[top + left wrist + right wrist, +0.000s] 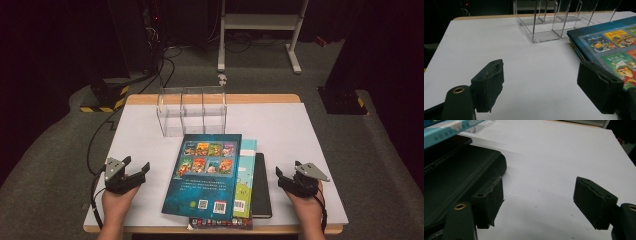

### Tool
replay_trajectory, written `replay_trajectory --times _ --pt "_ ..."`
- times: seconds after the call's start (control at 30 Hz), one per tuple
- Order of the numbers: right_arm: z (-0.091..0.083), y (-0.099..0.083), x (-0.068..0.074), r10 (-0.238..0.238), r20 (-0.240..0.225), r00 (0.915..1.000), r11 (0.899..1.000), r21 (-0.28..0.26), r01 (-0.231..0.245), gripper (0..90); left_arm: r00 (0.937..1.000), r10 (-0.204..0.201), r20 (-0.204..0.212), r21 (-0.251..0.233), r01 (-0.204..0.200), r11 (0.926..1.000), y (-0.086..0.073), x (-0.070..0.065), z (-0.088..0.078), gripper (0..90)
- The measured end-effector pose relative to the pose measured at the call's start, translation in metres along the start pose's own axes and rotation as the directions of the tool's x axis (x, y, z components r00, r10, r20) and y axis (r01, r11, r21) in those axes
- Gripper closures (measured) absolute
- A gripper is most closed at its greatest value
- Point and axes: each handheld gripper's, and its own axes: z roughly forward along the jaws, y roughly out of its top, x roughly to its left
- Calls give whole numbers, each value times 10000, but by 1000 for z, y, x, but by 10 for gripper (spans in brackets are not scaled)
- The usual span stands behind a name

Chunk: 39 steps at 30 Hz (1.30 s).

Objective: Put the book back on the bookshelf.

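My left gripper (134, 172) has its fingers (489, 83) spread wide with nothing between them, hovering over bare white surface (150, 140) just left of the book stack. My right gripper (287, 181) is likewise released, its fingers (592, 201) parted over the surface just right of the stack, beside the black notebook (262, 187). In the right gripper view that notebook (456, 177) lies close against my near finger; there is small print along its edge, too blurred for me to read.

Between the two grippers sits the stack. On top lies a dark blue picture book (205, 175), back cover up, with two rows of small cover thumbnails, a few lines of pale text I can't make out, a QR code and a white barcode near its lower edge. Under it, a teal and green book (245, 185) pokes out to the right, with its own barcode.

Beyond the stack stands a clear acrylic divider rack (192, 111), upright, touching no book.
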Motion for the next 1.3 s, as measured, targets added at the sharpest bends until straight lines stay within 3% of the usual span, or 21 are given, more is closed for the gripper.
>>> replay_trajectory --times 0.2,0.23,0.37,0.47,0.7,0.87,1.03,1.17,1.3 --pt "-1 -1 1 -32 -42 10000 10000 -32 32 227 9999 -107 99 82 107 9999 -2 5 1 241" --pt "1 -2 1 -87 -73 9999 10000 42 87 219 9999 54 152 171 -57 9998 -3 5 0 246" --pt "2 -2 1 -54 -131 9999 9999 125 56 211 9995 58 318 108 -62 9999 -3 2 -1 257" --pt "3 -3 0 59 -145 9999 9997 224 -55 207 9992 332 208 248 -337 9991 -6 -1 2 187" --pt "3 -3 -3 293 -34 9996 9994 177 -292 204 9991 260 328 688 -282 9972 -6 -3 6 153" --pt "2 -4 -4 328 -106 9994 9995 37 -328 176 9987 168 476 532 -193 9984 -5 -4 5 159" --pt "2 -4 -4 410 -45 9991 9991 88 -410 174 9979 428 482 818 -466 9956 -8 -6 7 164" --pt "2 -4 -5 495 97 9987 9988 36 -495 174 9979 134 636 1154 -207 9931 -9 -10 8 164" --pt "2 -4 -3 288 91 9995 9996 57 -289 195 9956 -266 902 1301 148 9914 -8 -13 7 163"
